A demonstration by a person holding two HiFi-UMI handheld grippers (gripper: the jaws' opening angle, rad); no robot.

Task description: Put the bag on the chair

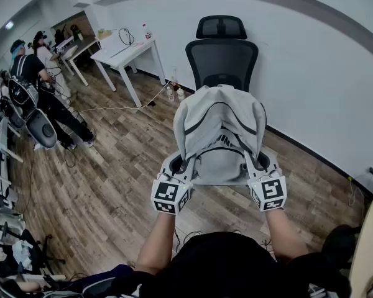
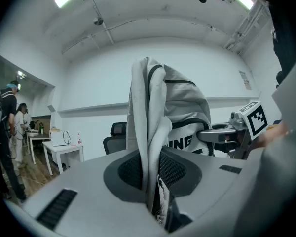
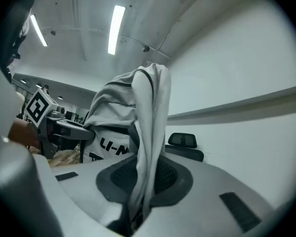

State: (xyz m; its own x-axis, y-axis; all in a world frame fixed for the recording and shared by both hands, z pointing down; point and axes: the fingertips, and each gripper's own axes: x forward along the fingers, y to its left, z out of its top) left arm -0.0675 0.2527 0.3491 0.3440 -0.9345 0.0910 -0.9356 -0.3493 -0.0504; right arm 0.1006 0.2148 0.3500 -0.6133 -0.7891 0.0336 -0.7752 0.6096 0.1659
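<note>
Currently the left gripper (image 1: 176,166) and right gripper (image 1: 262,164) are each clamped on a fold of the grey bag (image 1: 219,126), one per side, holding it upright in the air just short of the office chair (image 1: 222,58). The chair is straight ahead beyond the bag, about equally near both grippers, and nothing appears to block the way. Bottles (image 1: 176,93) stand on the floor left of the chair, with a white desk (image 1: 121,53) farther left.

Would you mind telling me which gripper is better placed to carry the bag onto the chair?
Neither: the left gripper and right gripper are each shut on the bag, side by side, with the chair straight ahead. Probably both together.
</note>
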